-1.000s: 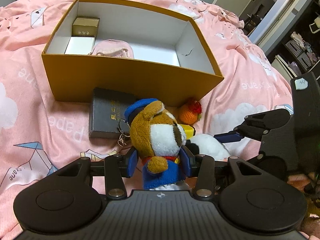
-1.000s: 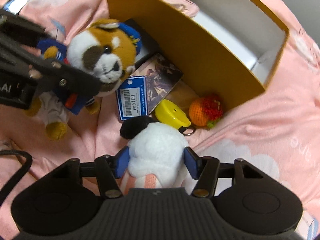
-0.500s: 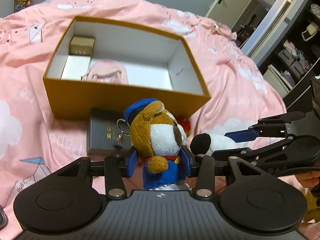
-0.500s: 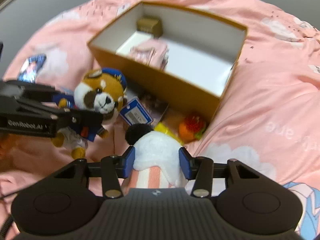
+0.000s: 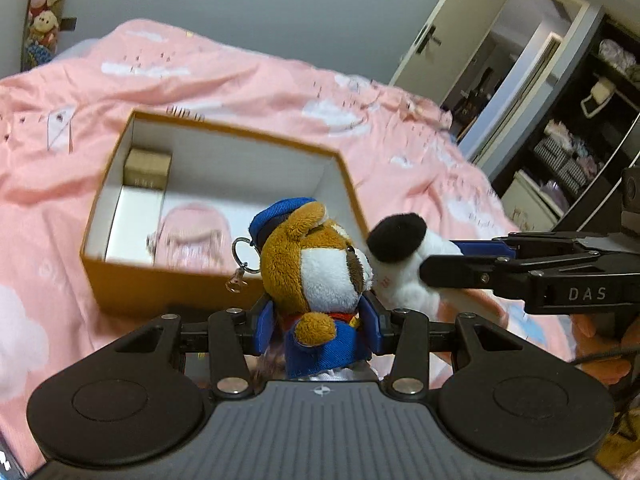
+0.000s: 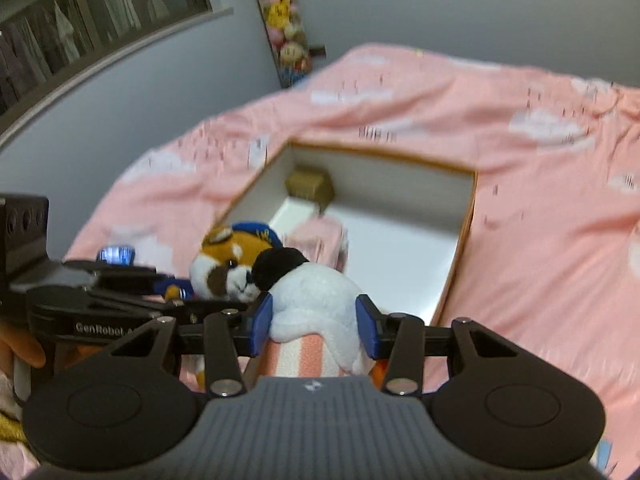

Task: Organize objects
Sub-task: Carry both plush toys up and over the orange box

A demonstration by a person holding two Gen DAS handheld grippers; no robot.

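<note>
My left gripper (image 5: pixel 320 326) is shut on a brown-and-white plush (image 5: pixel 320 268) with a blue cap and a keyring, held in the air in front of the orange box (image 5: pixel 168 280). My right gripper (image 6: pixel 316 322) is shut on a white plush with a black ear (image 6: pixel 316 292); it also shows in the left wrist view (image 5: pixel 400 264), touching the brown plush's face. The brown plush also shows in the right wrist view (image 6: pixel 228 260). The open box (image 6: pixel 460 256) lies on the pink bed and holds a small gold box (image 5: pixel 147 168) and a pink pouch (image 5: pixel 192 236).
The pink duvet (image 5: pixel 260 92) with cloud prints covers the bed around the box. A door (image 5: pixel 452 28) and dark shelves (image 5: pixel 580 140) stand at the right. Hanging plush toys (image 6: pixel 286 28) are on the far wall.
Both grippers have risen off the bed with their plush toys and now hold them side by side near the box. The items that lay in front of the box are out of view.
</note>
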